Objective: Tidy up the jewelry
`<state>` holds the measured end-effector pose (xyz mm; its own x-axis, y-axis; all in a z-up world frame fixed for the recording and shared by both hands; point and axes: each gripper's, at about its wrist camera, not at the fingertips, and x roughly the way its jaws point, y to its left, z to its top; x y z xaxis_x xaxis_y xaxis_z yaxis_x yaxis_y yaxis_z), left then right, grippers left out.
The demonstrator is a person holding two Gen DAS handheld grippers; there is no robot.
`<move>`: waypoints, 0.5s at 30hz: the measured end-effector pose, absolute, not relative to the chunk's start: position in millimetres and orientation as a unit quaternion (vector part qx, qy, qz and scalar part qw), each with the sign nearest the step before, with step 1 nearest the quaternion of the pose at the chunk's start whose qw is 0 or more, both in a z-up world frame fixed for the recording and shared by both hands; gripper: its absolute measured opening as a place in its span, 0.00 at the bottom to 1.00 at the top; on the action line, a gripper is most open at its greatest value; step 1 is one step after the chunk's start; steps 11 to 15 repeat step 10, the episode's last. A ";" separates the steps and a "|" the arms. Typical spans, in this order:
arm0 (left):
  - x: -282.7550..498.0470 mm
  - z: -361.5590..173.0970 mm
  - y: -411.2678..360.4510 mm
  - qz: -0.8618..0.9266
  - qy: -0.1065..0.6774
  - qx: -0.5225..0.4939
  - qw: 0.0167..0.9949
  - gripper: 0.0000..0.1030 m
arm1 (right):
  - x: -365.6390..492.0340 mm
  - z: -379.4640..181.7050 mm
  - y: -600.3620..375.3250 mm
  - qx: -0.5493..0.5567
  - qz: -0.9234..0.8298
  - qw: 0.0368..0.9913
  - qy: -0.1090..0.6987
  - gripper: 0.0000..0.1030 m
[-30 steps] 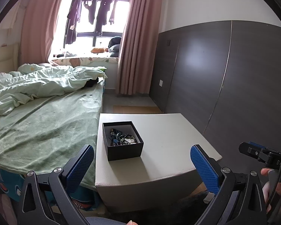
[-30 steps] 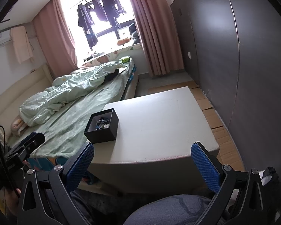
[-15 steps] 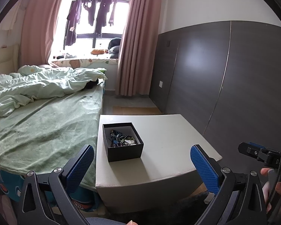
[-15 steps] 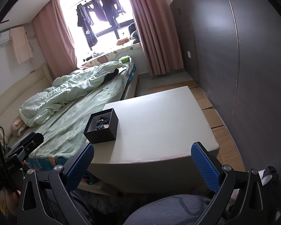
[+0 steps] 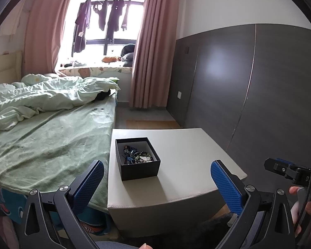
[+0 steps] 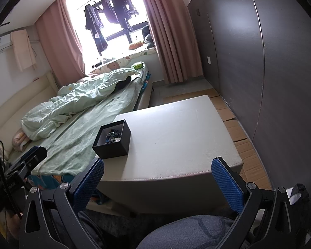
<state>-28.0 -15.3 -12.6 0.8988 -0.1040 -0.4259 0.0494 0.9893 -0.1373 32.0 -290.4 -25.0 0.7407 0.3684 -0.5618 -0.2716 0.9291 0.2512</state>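
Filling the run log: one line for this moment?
left gripper open, empty | right gripper open, empty | jewelry in black box | table

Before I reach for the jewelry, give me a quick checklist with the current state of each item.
1. Left gripper open and empty: ok.
2. Right gripper open and empty: ok.
3. Box lid off, jewelry exposed: ok.
4. Box fully on the table, near its bed-side edge: ok.
5. Path from both grippers to the box unobstructed: ok.
6. Pieces separate enough to pick one: cannot tell, they look tangled.
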 end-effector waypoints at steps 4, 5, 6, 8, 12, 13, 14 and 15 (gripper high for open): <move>-29.9 -12.0 -17.6 -0.041 0.217 -0.055 0.974 1.00 | 32.1 -24.9 -290.4 0.076 0.172 0.930 0.316 1.00; -30.9 -11.9 -18.3 -0.042 0.215 -0.053 0.974 1.00 | 32.1 -25.0 -290.5 0.076 0.171 0.930 0.316 1.00; -31.5 -11.4 -19.3 -0.042 0.213 -0.051 0.975 1.00 | 32.2 -25.2 -290.6 0.076 0.171 0.930 0.316 1.00; -32.0 -11.6 -19.7 -0.041 0.211 -0.048 0.975 1.00 | 32.0 -24.8 -290.7 0.077 0.172 0.930 0.316 1.00; -31.9 -11.6 -19.6 -0.042 0.210 -0.049 0.975 1.00 | 32.4 -24.9 -290.7 0.077 0.172 0.930 0.316 1.00; -31.9 -11.6 -19.6 -0.042 0.210 -0.049 0.975 1.00 | 32.4 -24.9 -290.7 0.077 0.172 0.930 0.316 1.00; -31.9 -11.6 -19.6 -0.042 0.210 -0.049 0.975 1.00 | 32.4 -24.9 -290.7 0.077 0.172 0.930 0.316 1.00; -31.9 -11.6 -19.6 -0.042 0.210 -0.049 0.975 1.00 | 32.4 -24.9 -290.7 0.077 0.172 0.930 0.316 1.00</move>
